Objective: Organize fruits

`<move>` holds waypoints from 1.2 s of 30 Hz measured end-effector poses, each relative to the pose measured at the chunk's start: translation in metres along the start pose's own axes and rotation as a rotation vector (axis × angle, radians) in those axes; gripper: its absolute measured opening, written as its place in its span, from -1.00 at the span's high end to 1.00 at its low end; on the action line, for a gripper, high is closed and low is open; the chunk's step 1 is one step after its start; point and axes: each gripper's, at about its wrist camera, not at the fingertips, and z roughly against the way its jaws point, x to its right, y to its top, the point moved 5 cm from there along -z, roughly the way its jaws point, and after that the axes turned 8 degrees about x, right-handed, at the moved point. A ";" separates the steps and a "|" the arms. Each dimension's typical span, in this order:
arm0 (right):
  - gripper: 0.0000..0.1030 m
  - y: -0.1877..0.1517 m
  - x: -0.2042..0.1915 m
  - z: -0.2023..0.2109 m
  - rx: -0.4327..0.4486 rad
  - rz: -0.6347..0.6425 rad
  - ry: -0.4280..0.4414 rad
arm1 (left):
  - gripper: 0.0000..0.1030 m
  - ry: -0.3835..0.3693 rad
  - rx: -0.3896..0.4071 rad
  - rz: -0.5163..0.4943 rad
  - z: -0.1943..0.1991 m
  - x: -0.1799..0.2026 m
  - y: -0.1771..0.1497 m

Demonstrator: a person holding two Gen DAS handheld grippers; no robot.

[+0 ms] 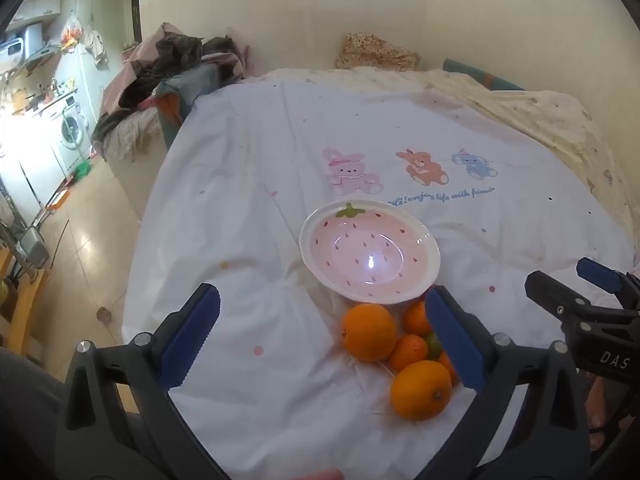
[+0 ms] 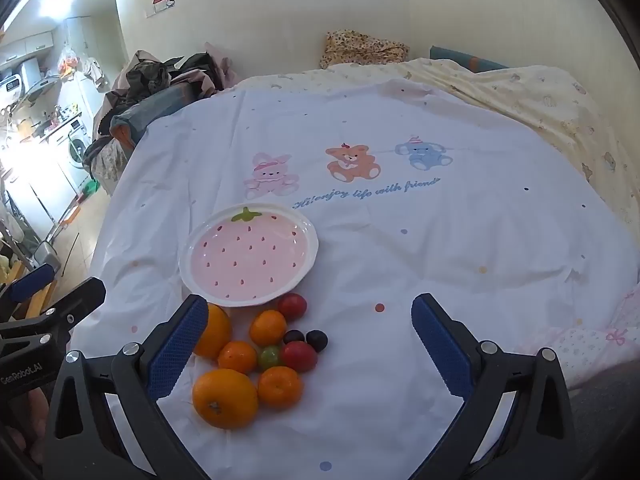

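Fruits (image 2: 256,356) lie in a loose cluster on the white bedspread (image 2: 400,248), just on the near side of the strawberry plate (image 2: 248,256), which serves as the landmark. The rearmost pieces, a red tomato (image 2: 292,307) and a big orange (image 2: 214,330), sit almost against the plate's near rim. Nearer than those come three small mandarins (image 2: 268,327), a green tomato (image 2: 269,356), a second red tomato (image 2: 299,356) and two dark grapes (image 2: 317,340). The nearest piece is a large orange (image 2: 225,398), well apart from the plate.

The plate holds nothing and sits slightly tilted on the soft, creased cloth. Beyond it runs a wide flat stretch of bedspread with printed animals (image 2: 352,162) and a line of text. To the plate's right the cloth lies bare as far as the bed's edge. To its left the bedspread drops off to a tiled floor (image 1: 80,248), with a heap of clothes (image 1: 176,64) farther back.

The left gripper (image 1: 322,336) hangs over the cloth near the plate, jaws spread wide, gripping nothing; its right finger overlaps the fruit cluster in the left wrist view. The right gripper (image 2: 310,348) is likewise wide open and empty, with the cluster seen near its left finger.
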 end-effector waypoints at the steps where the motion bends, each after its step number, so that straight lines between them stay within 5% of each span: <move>1: -1.00 0.000 0.000 0.000 -0.006 -0.002 0.003 | -0.97 -0.003 -0.011 0.006 0.000 0.000 -0.001; 36: -1.00 0.000 0.000 0.001 -0.002 -0.010 0.011 | -0.97 0.007 -0.025 0.000 -0.002 -0.003 -0.002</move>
